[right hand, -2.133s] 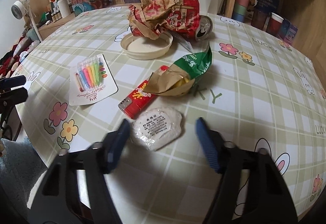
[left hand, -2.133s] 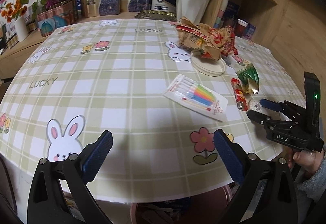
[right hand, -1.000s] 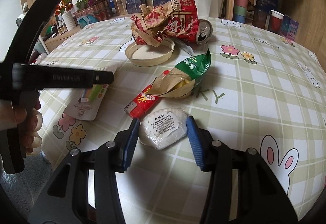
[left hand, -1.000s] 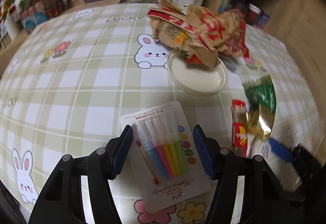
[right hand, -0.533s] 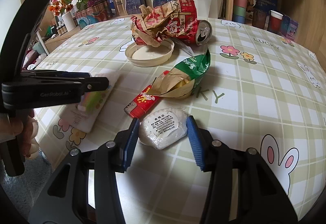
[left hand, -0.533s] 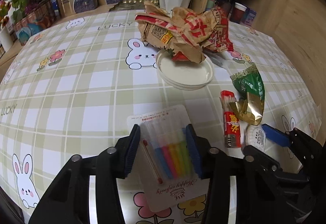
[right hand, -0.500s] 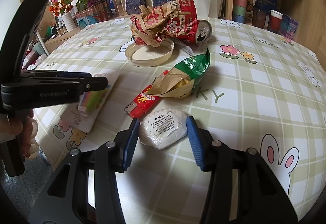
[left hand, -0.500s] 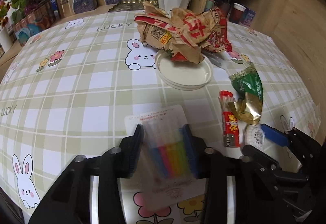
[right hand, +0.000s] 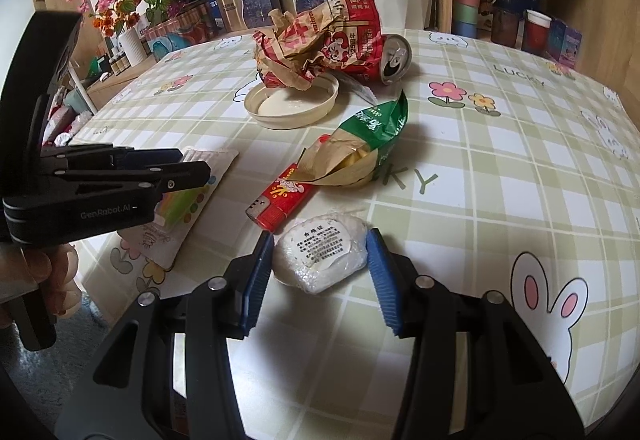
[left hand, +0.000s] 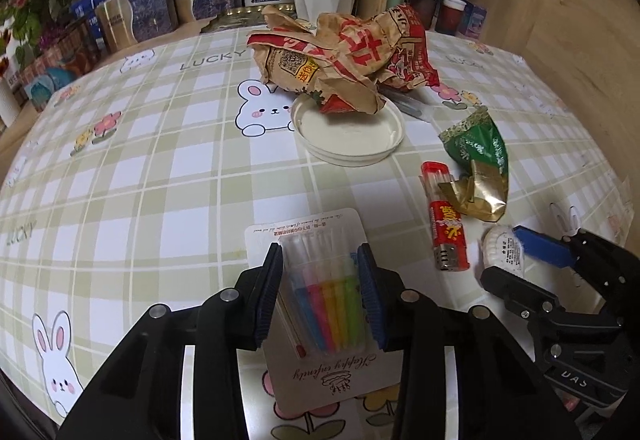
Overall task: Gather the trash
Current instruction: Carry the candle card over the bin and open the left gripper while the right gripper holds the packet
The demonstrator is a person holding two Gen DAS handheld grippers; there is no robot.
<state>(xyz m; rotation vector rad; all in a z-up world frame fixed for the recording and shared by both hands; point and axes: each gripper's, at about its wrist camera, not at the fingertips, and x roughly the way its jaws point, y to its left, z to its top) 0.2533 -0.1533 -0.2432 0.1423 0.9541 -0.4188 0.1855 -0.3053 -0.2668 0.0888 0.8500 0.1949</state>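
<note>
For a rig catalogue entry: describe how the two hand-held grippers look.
Both are matte black, angular frames with silver rivets and ribbed blue pads. The left hand-held gripper carries white "GenRobot.AI" lettering on its side, seen from the right wrist view. The right hand-held gripper shows white "DAS" lettering on its body. No cables visible.

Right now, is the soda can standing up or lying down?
Lying down. The soda can rests on its side on the table, its opened top facing the camera.
</note>
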